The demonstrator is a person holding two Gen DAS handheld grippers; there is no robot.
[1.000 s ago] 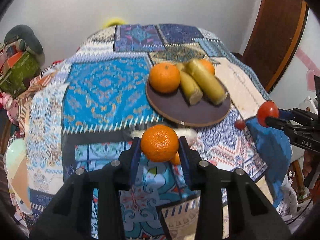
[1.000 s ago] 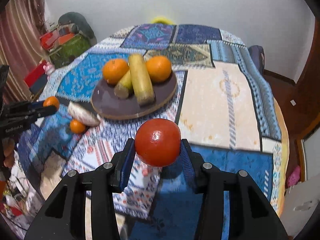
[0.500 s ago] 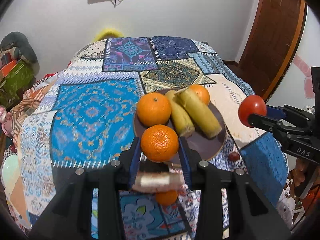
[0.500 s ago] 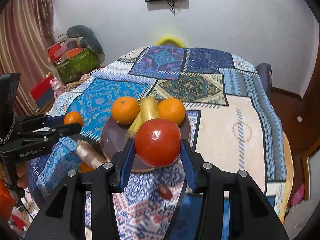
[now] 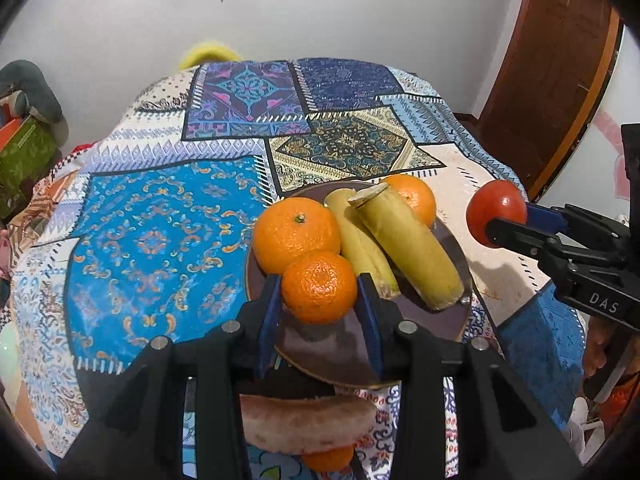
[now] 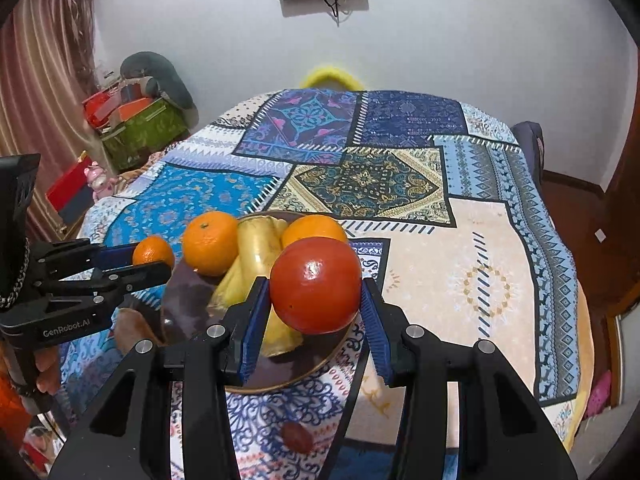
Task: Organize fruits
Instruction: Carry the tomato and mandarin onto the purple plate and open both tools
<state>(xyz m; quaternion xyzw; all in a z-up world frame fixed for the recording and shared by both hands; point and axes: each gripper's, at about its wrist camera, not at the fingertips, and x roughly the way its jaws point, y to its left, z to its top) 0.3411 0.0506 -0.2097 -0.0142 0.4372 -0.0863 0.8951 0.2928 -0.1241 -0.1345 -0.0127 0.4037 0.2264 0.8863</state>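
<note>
My left gripper (image 5: 319,298) is shut on a small mandarin (image 5: 319,286) and holds it over the near left part of the dark round plate (image 5: 332,354). The plate holds two oranges (image 5: 296,232) and two bananas (image 5: 408,244). My right gripper (image 6: 314,306) is shut on a red tomato (image 6: 315,284) and holds it above the plate's right edge (image 6: 320,364). The tomato also shows in the left wrist view (image 5: 496,210). The mandarin also shows in the right wrist view (image 6: 153,251).
A pale sweet potato (image 5: 308,424) and another small mandarin (image 5: 326,458) lie on the patchwork cloth just before the plate. A small dark red fruit (image 6: 297,436) lies near the table's front edge. Boxes and bags (image 6: 136,128) stand at the left wall.
Both grippers have moved forward towards the plate with their fruit. The mandarin is now over the plate's near side and the tomato is over its right edge.
</note>
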